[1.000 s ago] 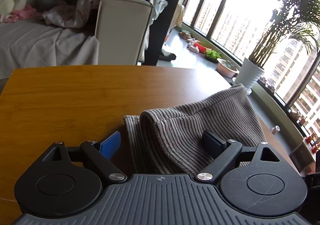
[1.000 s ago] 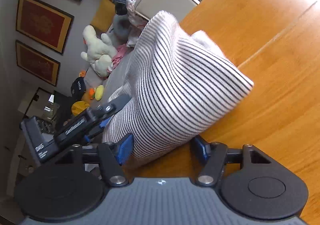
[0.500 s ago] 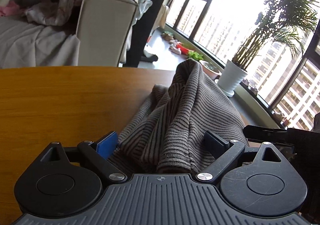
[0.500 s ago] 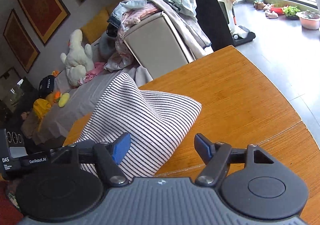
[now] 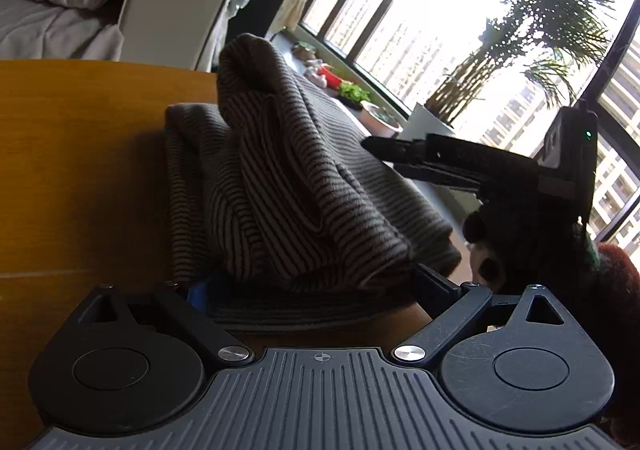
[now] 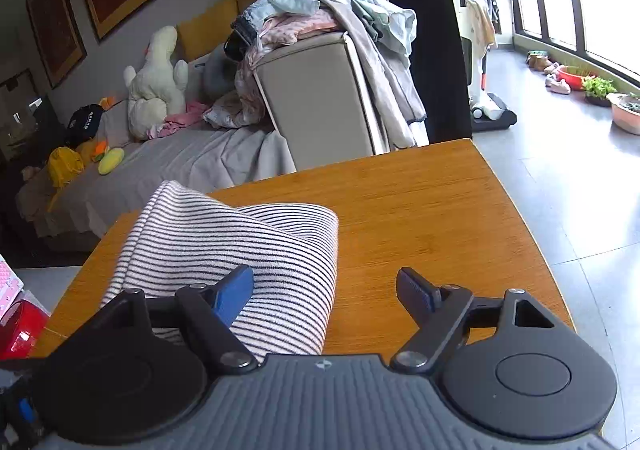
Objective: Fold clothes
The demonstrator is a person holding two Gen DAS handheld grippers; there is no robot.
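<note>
Left gripper (image 5: 316, 284) jaws spread wide, striped garment (image 5: 288, 170) bunched between them; grip on the cloth cannot be confirmed. Right gripper (image 6: 326, 290) jaws wide apart, holding nothing; garment (image 6: 240, 250) lies at its 10 o'clock, under the left finger (image 6: 234, 292). Garment rests on the wooden table (image 6: 420, 210). Sofa (image 6: 320, 98) piled with clothes at 12 o'clock, beyond the table edge.
</note>
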